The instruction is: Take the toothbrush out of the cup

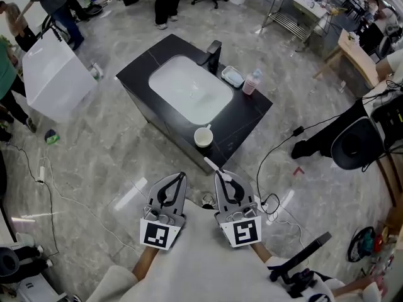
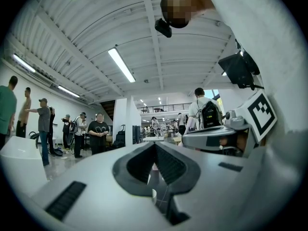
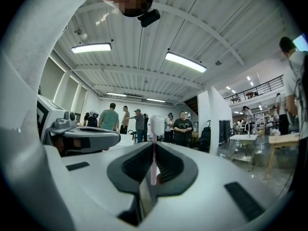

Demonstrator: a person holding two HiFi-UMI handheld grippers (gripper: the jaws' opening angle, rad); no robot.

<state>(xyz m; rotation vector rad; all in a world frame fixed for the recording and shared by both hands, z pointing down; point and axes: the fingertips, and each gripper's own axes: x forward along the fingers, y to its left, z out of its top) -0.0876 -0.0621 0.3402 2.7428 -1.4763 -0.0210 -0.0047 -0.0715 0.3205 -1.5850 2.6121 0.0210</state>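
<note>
Standing at the near edge of the surface (image 1: 252,115), the cup (image 1: 203,137) is apart from the toothbrush (image 1: 211,164), which is clamped between the jaws of the right hand-held gripper (image 1: 218,172), with its head past the jaw tips. The left hand-held gripper (image 1: 182,175) has its jaws together. A pink bottle (image 1: 251,82) stands just beside a dish (image 1: 232,76) by the sink (image 1: 189,87); the bottle label is too small to read.
</note>
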